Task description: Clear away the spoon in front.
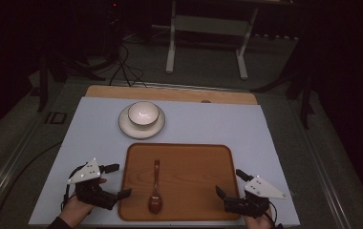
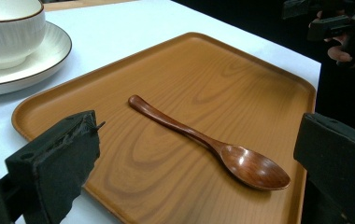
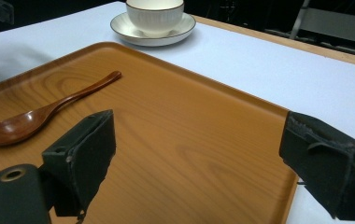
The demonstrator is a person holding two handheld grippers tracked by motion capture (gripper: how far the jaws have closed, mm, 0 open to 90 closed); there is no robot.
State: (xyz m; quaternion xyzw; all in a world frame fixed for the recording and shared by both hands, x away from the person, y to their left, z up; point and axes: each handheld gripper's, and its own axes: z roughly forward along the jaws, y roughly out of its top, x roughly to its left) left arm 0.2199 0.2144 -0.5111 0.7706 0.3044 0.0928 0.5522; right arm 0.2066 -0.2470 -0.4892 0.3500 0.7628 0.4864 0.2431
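A brown wooden spoon [image 1: 155, 191] [image 2: 213, 144] [image 3: 40, 114] lies on a wooden tray [image 1: 194, 162] [image 2: 241, 93] [image 3: 189, 140], bowl end toward the near edge. A white bowl [image 1: 143, 114] [image 2: 7, 32] [image 3: 154, 16] sits on a white saucer [image 1: 127, 128] [image 2: 49, 58] [image 3: 185, 28] beyond the tray. My left gripper [image 1: 118, 180] [image 2: 199, 158] is open at the tray's near left corner, its jaws facing the spoon with nothing between them. My right gripper [image 1: 229, 182] [image 3: 199, 158] is open at the tray's near right corner, empty.
The tray and saucer rest on a pale blue table cover [image 1: 208, 121] over a wooden tabletop [image 1: 170, 93]. Cables [image 1: 122, 67] and a white frame stand [image 1: 203, 43] lie on the dark floor beyond the table.
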